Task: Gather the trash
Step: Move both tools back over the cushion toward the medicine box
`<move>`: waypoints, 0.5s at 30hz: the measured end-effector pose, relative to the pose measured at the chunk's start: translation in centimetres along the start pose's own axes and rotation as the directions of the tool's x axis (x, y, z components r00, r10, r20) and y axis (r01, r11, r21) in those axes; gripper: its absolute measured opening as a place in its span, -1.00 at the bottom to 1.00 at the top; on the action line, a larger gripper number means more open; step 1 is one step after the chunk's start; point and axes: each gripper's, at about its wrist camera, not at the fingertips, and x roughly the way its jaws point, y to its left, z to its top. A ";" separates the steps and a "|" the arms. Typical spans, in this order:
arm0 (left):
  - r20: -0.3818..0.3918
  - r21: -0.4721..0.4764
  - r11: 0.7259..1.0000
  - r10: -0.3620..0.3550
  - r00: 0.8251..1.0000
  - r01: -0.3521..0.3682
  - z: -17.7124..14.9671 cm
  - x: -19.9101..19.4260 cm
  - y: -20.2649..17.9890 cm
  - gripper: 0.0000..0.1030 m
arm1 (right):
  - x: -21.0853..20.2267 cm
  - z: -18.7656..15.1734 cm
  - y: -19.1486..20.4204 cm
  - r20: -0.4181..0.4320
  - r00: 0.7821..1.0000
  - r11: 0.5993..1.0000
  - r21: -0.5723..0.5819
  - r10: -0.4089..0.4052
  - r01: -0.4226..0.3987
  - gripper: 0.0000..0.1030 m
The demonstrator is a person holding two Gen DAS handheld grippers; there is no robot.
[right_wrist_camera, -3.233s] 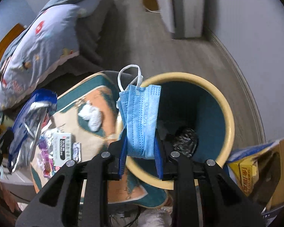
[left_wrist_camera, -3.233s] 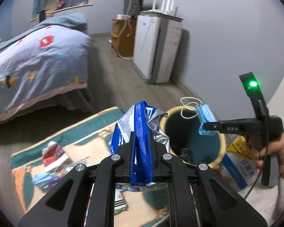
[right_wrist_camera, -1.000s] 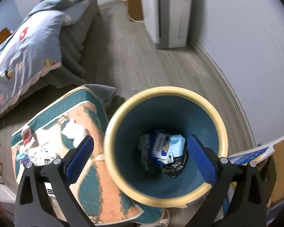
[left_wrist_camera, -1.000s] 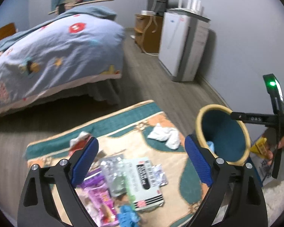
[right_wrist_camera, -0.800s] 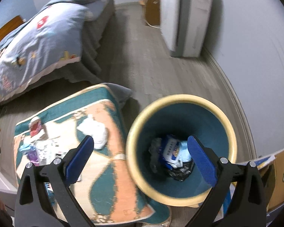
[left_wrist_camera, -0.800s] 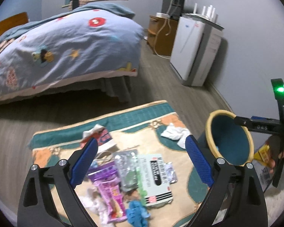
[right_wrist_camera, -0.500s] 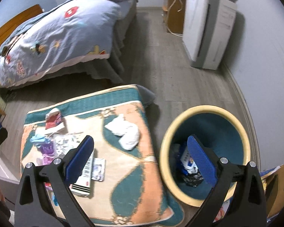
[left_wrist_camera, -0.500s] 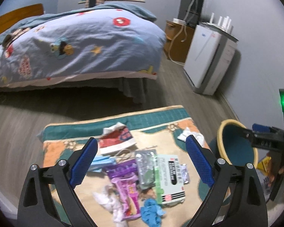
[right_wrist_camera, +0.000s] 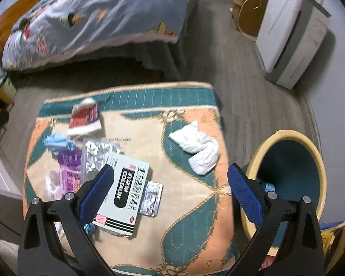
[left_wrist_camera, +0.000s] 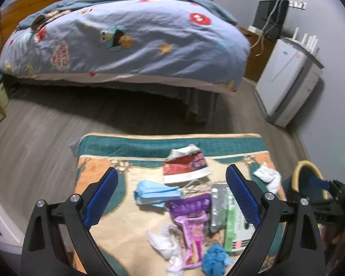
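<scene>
Right wrist: bin (right_wrist_camera: 315, 151) contents (mostly) hidden.

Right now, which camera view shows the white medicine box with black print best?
The right wrist view: the white medicine box with black print lies nearly whole, its lettering readable, on the patterned rug. In the left wrist view the box is mostly hidden behind that gripper's finger.
</scene>
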 end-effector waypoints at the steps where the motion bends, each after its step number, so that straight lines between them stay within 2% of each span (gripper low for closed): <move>1: -0.005 -0.008 1.000 0.007 1.000 -0.007 0.0 0.3 0.3 0.82 | 0.5 -0.1 0.3 -0.016 1.000 1.000 -0.003 0.000 -0.001 0.89; 6: -0.040 -0.055 0.998 0.011 0.999 -0.014 0.2 1.7 0.8 0.82 | 2.6 -1.1 1.5 -0.094 0.995 0.999 0.045 0.034 -0.030 0.89; 12: -0.042 -0.015 1.000 0.013 0.999 -0.014 0.1 1.8 -0.1 0.82 | 5.7 -2.7 4.0 -0.183 0.976 0.988 0.119 0.122 -0.101 0.89; 15: -0.047 0.001 1.000 0.020 0.999 -0.020 0.0 1.9 -0.2 0.82 | 6.9 -3.1 4.7 -0.212 0.968 0.985 0.131 0.136 -0.110 0.88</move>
